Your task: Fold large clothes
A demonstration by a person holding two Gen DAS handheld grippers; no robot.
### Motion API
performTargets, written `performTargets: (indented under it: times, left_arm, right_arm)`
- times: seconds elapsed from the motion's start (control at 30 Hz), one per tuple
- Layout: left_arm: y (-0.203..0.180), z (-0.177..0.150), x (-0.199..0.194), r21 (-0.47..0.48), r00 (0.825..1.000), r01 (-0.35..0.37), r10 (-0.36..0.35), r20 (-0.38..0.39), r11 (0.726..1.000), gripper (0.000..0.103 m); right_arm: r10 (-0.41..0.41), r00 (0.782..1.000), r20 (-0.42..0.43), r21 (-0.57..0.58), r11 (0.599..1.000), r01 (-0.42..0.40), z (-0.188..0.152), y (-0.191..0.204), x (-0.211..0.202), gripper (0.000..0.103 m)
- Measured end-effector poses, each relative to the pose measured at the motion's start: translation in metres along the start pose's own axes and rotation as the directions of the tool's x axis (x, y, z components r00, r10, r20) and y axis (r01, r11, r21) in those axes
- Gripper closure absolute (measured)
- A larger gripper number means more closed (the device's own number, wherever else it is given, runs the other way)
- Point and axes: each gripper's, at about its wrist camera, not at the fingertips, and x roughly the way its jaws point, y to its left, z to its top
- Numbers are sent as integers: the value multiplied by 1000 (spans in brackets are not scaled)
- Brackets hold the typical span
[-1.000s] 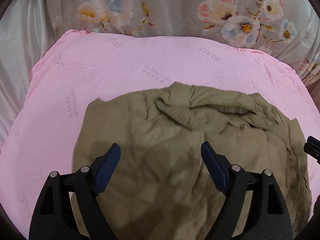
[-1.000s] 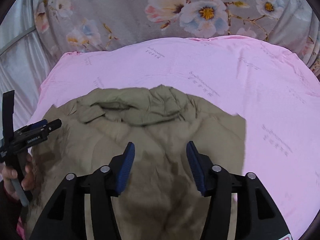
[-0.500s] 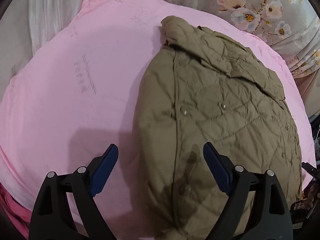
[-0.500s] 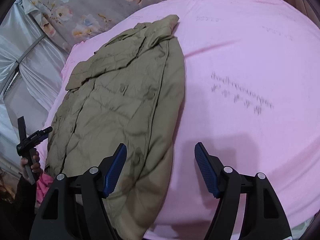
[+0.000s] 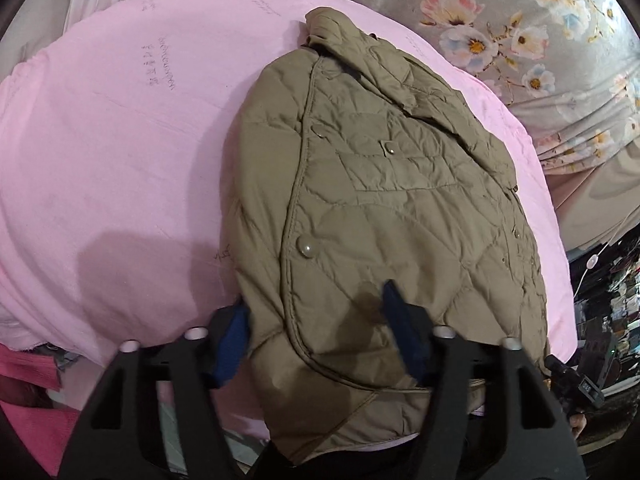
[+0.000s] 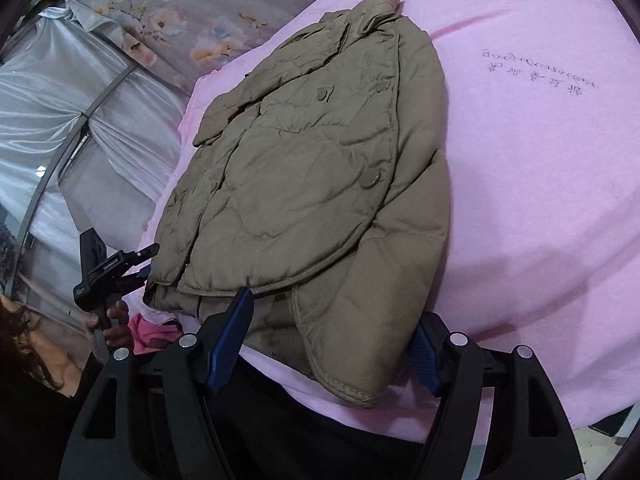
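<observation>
An olive quilted jacket [image 5: 384, 200] lies partly folded on a pink sheet [image 5: 120, 152], collar at the far end. It also shows in the right wrist view [image 6: 312, 176]. My left gripper [image 5: 316, 320] is open with its fingers astride the jacket's near hem corner, the cloth between the blue pads. My right gripper [image 6: 332, 320] is open with its fingers astride the opposite near hem corner. The left gripper also shows in the right wrist view [image 6: 116, 268], at the jacket's left edge.
The pink sheet [image 6: 540, 200] covers a raised surface whose near edge drops off below the jacket. A floral curtain [image 5: 500, 20] hangs behind. A silvery drape [image 6: 60, 112] hangs at the left. Clutter stands at the right [image 5: 608, 280].
Both grippers have dropped from above the jacket's middle to its near hem, one at each corner. Their jaws now straddle the cloth and stand a little narrower.
</observation>
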Motion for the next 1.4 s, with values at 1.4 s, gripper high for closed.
performTargets:
  times: [1.4]
  left_arm:
    - [-83,252,127,132,905,-359,310,292,924,88]
  right_arm:
    - [-226,885,406,-31,965,260,311,-1,138,95]
